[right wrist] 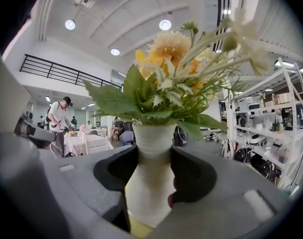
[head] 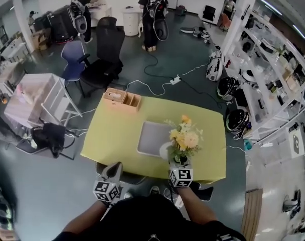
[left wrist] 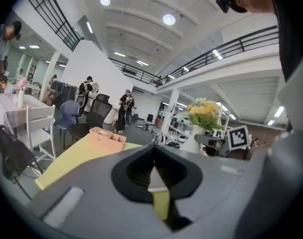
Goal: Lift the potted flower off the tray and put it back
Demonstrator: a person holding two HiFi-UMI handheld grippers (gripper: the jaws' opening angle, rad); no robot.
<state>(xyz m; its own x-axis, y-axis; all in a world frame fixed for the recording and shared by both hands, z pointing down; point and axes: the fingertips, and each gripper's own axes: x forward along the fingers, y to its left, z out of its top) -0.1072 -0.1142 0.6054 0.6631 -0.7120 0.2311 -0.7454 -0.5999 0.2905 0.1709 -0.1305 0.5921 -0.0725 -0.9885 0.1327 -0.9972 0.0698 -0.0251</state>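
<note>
Gripping: the right claw [right wrist: 152, 158] is clamped on the potted flower [head: 184, 138]. Its pads press either side of the white ribbed pot just under the neck, with the jaws standing fairly wide around it.
Left claw: the left claw [left wrist: 154, 164] has its jaws together and nothing in them. It hangs at the near edge of the counter [head: 110, 134], well apart from the pot.
Flower's place: it sits by the near right corner of the grey tray [head: 151, 132], close to the counter's near edge. Yellow counter shows under the base, and whether the base touches down cannot be told.
Likely step: this looks like the put-back, with the pot needing to go a little further in over the tray.
Risk, rim: set down from here, the base could land half on the tray's raised edge and tip.
Risk, grip: the pot widens below the pads and the blooms are top-heavy, so a loose squeeze or a tilt could let it slide or swing.
Risk, edge: released this near the counter's edge, a wobble sends it to the floor.
</note>
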